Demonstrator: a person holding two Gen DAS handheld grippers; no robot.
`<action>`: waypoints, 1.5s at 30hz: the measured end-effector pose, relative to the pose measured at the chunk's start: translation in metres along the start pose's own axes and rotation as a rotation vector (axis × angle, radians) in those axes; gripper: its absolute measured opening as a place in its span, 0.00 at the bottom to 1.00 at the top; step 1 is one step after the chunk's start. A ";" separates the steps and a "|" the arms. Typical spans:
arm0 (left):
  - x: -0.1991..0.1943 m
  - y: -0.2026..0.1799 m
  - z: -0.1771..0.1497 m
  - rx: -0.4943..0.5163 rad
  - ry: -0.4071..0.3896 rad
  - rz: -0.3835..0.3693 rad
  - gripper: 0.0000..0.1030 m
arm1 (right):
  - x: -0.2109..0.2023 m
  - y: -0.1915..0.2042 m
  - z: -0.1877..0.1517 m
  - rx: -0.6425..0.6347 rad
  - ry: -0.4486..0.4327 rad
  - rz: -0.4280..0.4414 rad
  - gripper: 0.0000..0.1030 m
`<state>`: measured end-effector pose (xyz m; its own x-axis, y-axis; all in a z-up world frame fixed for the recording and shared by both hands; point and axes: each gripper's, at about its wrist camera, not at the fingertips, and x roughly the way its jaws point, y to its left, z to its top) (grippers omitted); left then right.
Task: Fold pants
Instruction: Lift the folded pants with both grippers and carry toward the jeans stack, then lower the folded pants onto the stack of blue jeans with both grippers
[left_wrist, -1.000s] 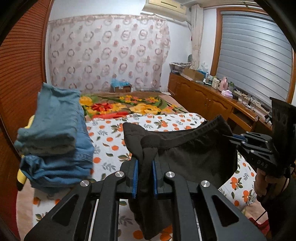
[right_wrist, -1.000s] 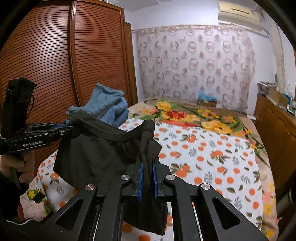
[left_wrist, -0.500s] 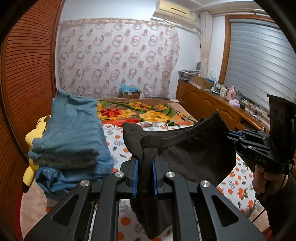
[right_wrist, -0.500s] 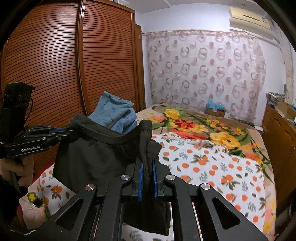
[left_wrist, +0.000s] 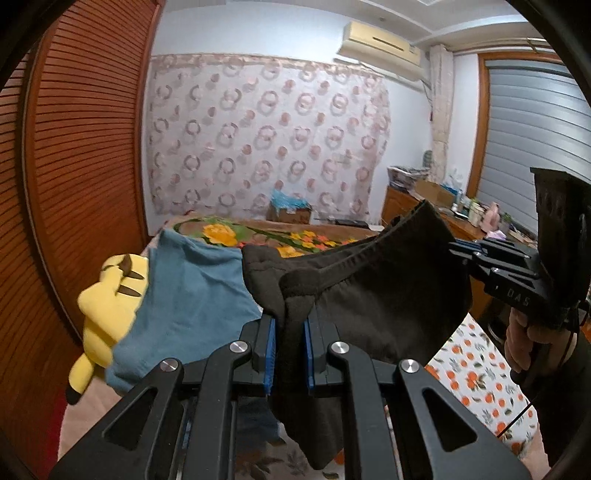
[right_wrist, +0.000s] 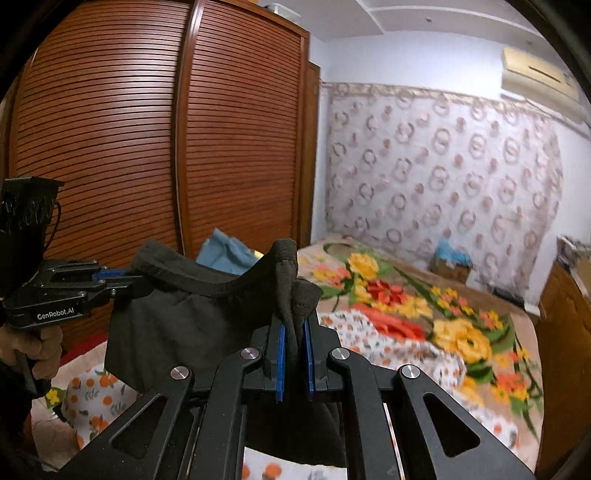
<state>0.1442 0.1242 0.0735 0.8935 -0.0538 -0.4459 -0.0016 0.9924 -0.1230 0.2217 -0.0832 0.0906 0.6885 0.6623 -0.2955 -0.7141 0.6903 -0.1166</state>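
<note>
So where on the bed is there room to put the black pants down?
The free patch looks like the orange-dotted sheet, between the black pants and the big-flower blanket. The wardrobe side is crowded: blue folded clothes and a yellow plush toy sit there.

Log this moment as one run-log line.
step: lift | left gripper: shut on black pants | right gripper: shut on black pants | pants: stretched between grippers above bed

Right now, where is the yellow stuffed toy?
In the left wrist view, the yellow stuffed toy sits at the left, beside the wooden wardrobe, partly tucked under the folded blue clothes. The black pants hang to its right.
</note>
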 end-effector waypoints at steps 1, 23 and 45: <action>0.001 0.003 0.002 -0.003 -0.003 0.008 0.13 | 0.005 -0.002 0.002 -0.006 -0.005 0.006 0.08; 0.014 0.059 -0.015 -0.185 -0.018 0.183 0.13 | 0.160 -0.029 0.045 -0.183 -0.016 0.199 0.08; 0.008 0.072 -0.028 -0.235 0.019 0.260 0.41 | 0.235 -0.041 0.062 -0.167 0.070 0.375 0.36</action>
<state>0.1389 0.1922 0.0357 0.8408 0.1933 -0.5056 -0.3337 0.9205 -0.2031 0.4208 0.0620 0.0845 0.3702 0.8335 -0.4102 -0.9286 0.3440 -0.1391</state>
